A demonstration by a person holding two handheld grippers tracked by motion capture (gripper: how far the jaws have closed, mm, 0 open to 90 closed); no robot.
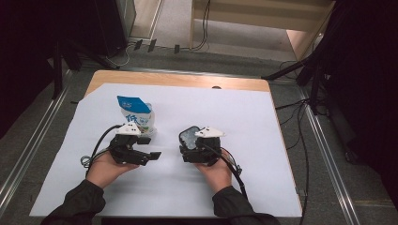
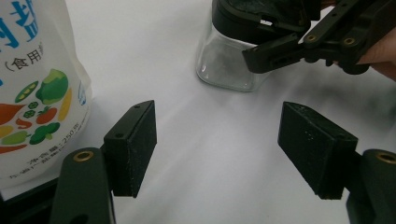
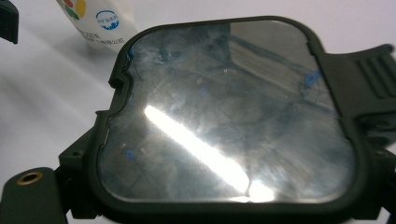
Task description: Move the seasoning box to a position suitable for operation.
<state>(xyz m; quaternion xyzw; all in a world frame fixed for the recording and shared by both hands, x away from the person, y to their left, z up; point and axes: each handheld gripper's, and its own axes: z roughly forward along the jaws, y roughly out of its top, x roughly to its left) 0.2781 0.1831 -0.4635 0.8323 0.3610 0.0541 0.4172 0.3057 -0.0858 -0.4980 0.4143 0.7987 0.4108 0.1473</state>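
Your right gripper clamps the clear square dark-lidded jar; left gripper gapes empty, white pouch at 12 o'clock.

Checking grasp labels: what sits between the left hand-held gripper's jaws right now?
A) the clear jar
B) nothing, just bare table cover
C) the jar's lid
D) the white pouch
B: in the left gripper view the left hand-held gripper stands wide with only white cover between its jaws; the pouch lies outside them and the jar farther off.

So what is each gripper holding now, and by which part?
The right gripper is at the lid of the jar, but a firm hold cannot be told. The left gripper holds nothing.
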